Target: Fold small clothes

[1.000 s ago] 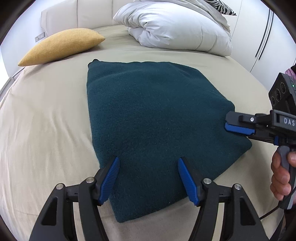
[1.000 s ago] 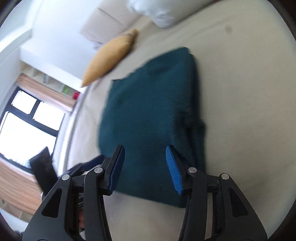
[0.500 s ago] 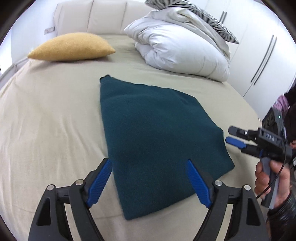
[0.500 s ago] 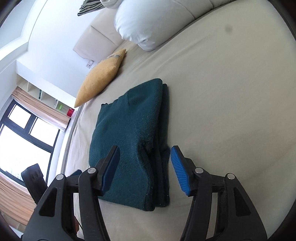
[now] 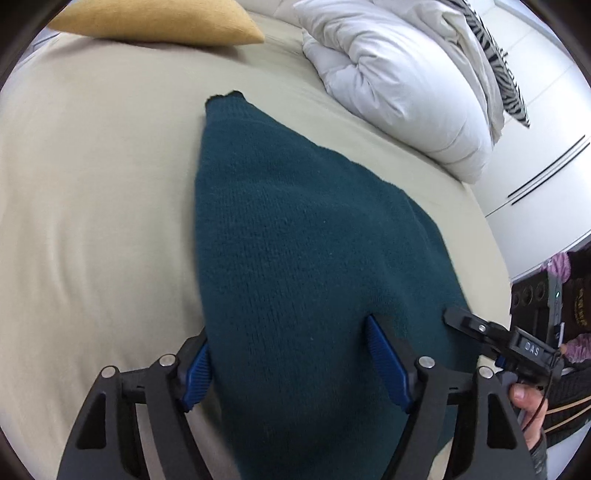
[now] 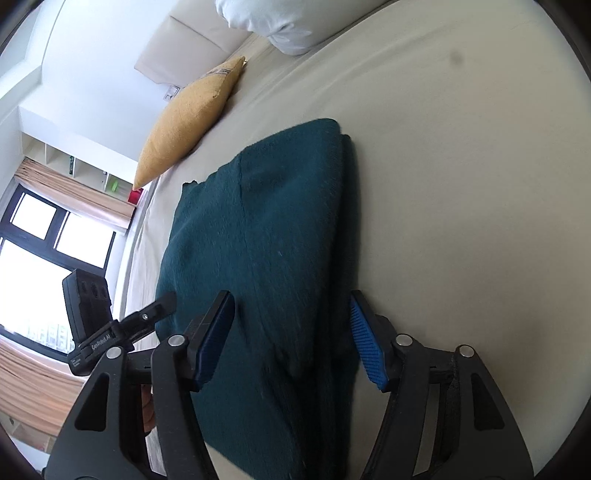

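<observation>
Both claws have moved in close over the near end of the green sweater (image 5: pixel 303 258) on the bed (image 5: pixel 92 184), left claw (image 5: pixel 291 363) and right claw (image 6: pixel 291 341) closing, not pinching yet, ready for another fold.

A dark teal knitted garment (image 5: pixel 295 258) lies on the beige bed sheet (image 5: pixel 92 203). Toward the head edge of the bed sit a mustard-yellow cushion (image 5: pixel 159 18) and a white duvet (image 5: pixel 399 81), with a black-and-white zebra-striped pillow (image 5: pixel 498 59) behind. Both black grippers have blue pads (image 5: pixel 388 365).
</observation>
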